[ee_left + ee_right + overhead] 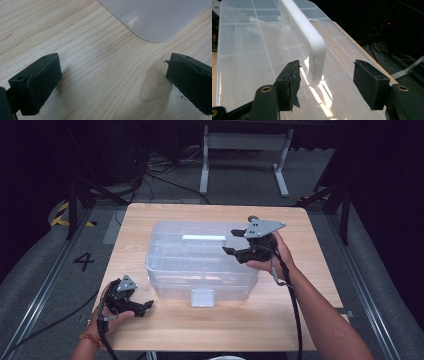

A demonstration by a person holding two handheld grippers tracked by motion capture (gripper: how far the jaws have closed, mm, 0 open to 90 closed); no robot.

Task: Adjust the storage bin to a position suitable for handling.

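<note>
The right tool [325,83] is held open astride the handle [312,42] of the box [170,265], evidently for lifting, while the left tool [110,82] is parked open by the counter's [300,320] near-left corner.

Counter [150,330]: light wood, rounded corners.
Floor [40,265]: grey carpet, a painted "4" [83,261] off the counter's left edge.
Beyond the far edge: white desk frame [245,150], tangled black cables [155,167].
Light: dim surroundings, counter lit.

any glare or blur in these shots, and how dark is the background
Right gripper view: bright streaks of glare on the clear box lid below the white handle, background dark. Left gripper view: evenly lit, wood grain of the table sharp, soft shadows beside the tongs. High view: table lit, surrounding floor dim.
</note>
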